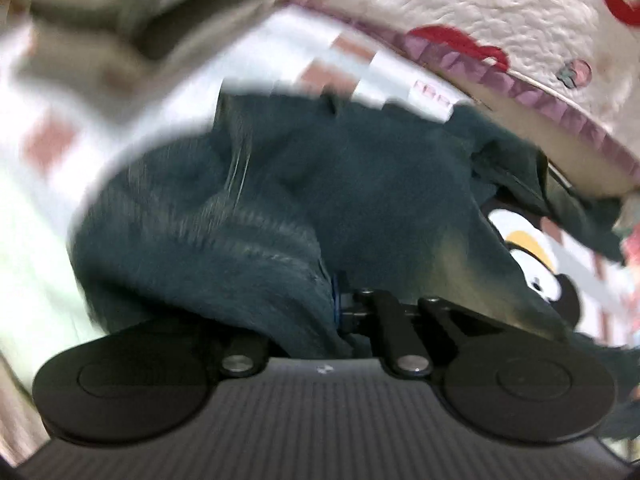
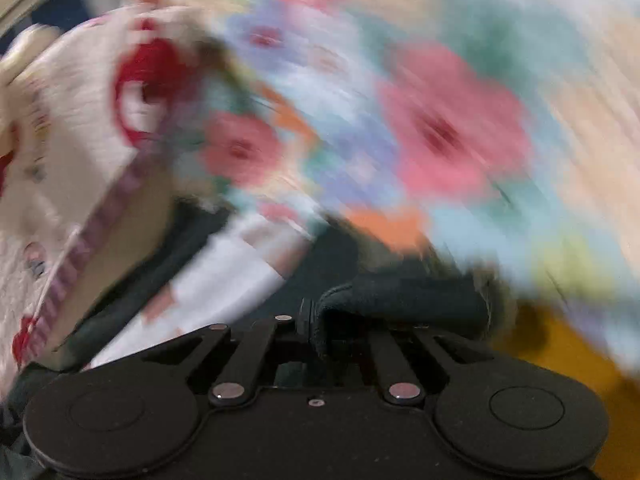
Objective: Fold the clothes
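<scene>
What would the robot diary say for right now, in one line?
step: folding | left hand-held gripper: shut on dark teal garment | right hand-held gripper: shut on its edge | views blurred

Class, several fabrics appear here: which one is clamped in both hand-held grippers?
The dark teal garment, plain and ribbed, unlike the white quilt with red shapes and the flowered sheet.

Heavy motion blur across both bright, evenly lit fisheye views, edges bowed, only the near black housings sharp
</scene>
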A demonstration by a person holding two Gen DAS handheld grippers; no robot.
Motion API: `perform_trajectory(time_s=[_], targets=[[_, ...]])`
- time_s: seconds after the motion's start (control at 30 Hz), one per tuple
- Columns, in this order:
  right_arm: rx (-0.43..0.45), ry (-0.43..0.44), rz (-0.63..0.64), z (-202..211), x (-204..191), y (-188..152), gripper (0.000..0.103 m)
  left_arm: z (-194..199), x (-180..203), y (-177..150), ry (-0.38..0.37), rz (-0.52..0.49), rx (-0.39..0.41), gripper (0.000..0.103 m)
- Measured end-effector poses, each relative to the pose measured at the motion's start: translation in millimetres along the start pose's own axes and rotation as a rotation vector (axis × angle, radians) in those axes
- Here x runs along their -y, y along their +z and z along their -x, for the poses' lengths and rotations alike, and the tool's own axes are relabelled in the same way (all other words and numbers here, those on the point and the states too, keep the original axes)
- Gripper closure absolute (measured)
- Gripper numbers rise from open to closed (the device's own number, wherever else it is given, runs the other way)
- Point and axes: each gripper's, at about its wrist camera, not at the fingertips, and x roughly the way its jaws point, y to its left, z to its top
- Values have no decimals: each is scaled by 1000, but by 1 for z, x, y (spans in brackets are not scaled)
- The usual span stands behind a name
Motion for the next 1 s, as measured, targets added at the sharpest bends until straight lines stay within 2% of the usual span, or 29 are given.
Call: perform_trajectory(time_s=[0.13, 0.3, 0.33, 0.37, 0.47, 0.6, 0.67, 0.8, 0.87, 1.0], targets=[[44, 121, 165, -25, -56, 57, 97, 43, 32, 28, -53, -65, 145, 97], [313, 175, 295, 32, -76, 118, 99, 97, 71, 63, -119, -147, 327, 97], [369, 184, 320, 45, -80, 130, 99, 106, 77, 64, -135, -154, 343, 97], [387, 163, 329, 53, -70, 134, 99, 108, 79, 52, -149, -144, 309, 96], [279, 11, 289, 50, -12, 121, 99, 91, 77, -1, -141, -128, 131, 96], [208, -123, 315, 48, 8, 99, 99, 31, 70, -78, -25, -152, -138, 95], [176, -187, 331, 47, 15, 87, 98, 6, 64, -103, 30, -137, -234, 94], [112, -314, 363, 46, 30, 65, 94, 13, 66, -101, 37, -139, -223, 90], [79, -377, 379, 45, 38, 53, 87, 17, 66, -99, 40, -140, -218, 89], [13, -504, 409, 44, 53, 30, 64, 30, 63, -98, 49, -115, -208, 83]])
